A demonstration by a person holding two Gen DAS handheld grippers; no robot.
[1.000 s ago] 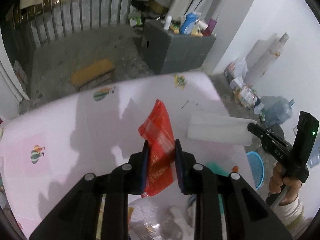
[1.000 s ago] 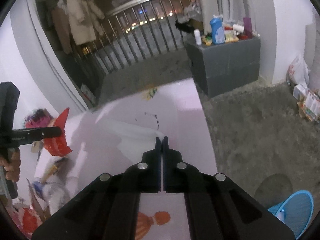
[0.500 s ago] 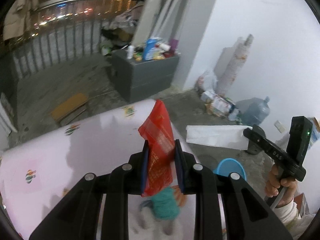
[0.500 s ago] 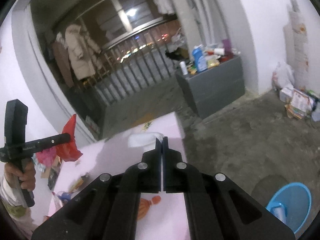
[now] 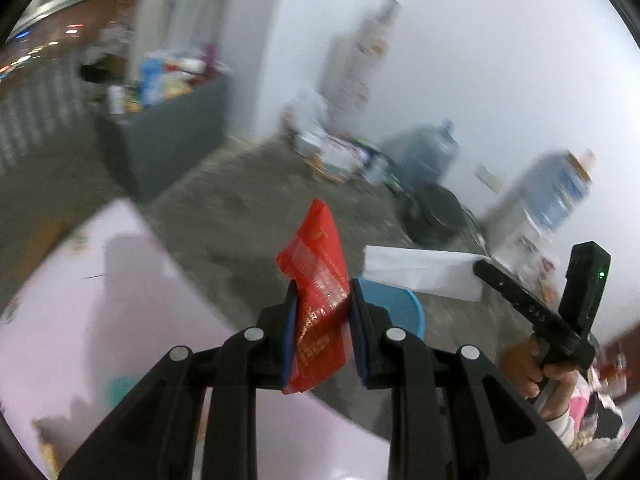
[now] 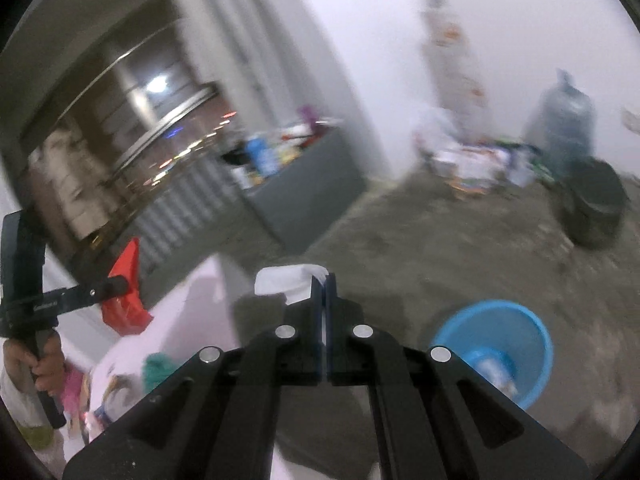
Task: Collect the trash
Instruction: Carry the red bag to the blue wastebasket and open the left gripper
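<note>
Left gripper (image 5: 323, 312) is clamping a red wrapper (image 5: 318, 280). Right gripper (image 6: 324, 286) is pinching a white tissue (image 6: 286, 282), jaws fully together. Blue bin (image 6: 520, 334) is sitting on the floor below.

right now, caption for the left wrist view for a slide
Left tongs carry a red wrapper toward the blue bin.

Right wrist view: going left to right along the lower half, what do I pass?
Left gripper holding the red wrapper → pink table → white tissue in the right gripper → blue bin on the floor.
</note>
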